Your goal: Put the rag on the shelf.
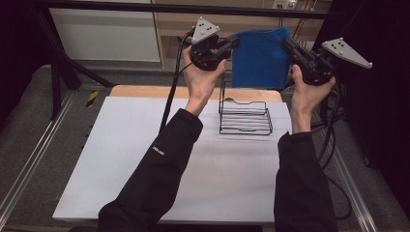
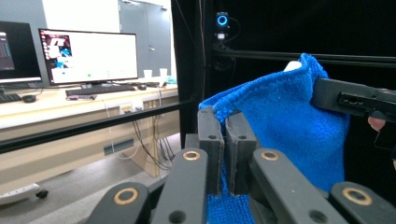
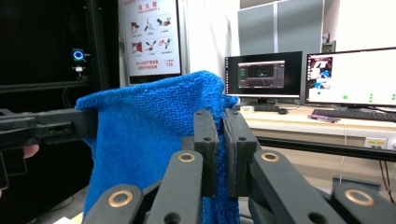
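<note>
White paper covers the table [image 1: 145, 159], where a black wire rack [image 1: 245, 117] stands. Above the rack hangs a blue microfiber cloth [image 1: 261, 57], its top corners pinched by the left gripper [image 1: 231, 44] and right gripper [image 1: 289, 47]. Soft, light and limp, it likely handles best by those corners.

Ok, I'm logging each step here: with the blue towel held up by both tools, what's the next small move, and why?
Probably lower the blue towel toward the black wire rack and drape it there. The left tool and right tool each pinch a top corner, so the towel hangs spread, directly above the rack on the white table. Keeping both corners level should stop it bunching.
</note>
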`<state>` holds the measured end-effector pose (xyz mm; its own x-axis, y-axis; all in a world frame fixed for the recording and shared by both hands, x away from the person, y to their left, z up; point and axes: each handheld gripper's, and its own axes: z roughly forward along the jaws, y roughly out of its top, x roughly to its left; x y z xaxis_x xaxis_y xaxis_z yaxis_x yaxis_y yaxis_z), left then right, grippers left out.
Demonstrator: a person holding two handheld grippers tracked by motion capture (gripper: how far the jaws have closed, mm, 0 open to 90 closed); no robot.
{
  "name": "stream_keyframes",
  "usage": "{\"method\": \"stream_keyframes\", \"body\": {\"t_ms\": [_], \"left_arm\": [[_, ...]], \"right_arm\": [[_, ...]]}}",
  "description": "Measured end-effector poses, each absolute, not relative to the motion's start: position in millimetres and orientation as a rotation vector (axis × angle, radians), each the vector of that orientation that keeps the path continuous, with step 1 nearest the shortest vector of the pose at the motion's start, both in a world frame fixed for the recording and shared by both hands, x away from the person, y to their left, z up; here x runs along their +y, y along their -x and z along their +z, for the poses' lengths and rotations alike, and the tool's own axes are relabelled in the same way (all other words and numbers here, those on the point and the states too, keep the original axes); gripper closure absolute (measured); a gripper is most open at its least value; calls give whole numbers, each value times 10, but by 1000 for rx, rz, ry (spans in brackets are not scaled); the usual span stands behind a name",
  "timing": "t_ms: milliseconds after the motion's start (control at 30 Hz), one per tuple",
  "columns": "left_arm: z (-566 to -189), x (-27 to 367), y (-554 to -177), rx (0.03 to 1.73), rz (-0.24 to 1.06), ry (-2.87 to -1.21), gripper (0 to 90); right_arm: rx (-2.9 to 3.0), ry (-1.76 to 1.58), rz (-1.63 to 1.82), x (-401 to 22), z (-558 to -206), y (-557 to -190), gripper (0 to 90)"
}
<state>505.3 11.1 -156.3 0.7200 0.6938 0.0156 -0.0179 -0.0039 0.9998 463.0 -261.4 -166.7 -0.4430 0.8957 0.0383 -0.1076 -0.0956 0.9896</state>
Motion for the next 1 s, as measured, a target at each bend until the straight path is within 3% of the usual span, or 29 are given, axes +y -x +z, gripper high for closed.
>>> {"method": "stream_keyframes", "body": {"t_ms": [667,1000], "left_arm": [[-1699,105,-5548,636,616,-1478,866],[-1863,93,-5617,614,636,-1517,865]], "right_arm": [[1446,-933,1625,-2601,-1739,-5136,858],[1473,-949,1611,-2629,-1874,-5240,858]]}}
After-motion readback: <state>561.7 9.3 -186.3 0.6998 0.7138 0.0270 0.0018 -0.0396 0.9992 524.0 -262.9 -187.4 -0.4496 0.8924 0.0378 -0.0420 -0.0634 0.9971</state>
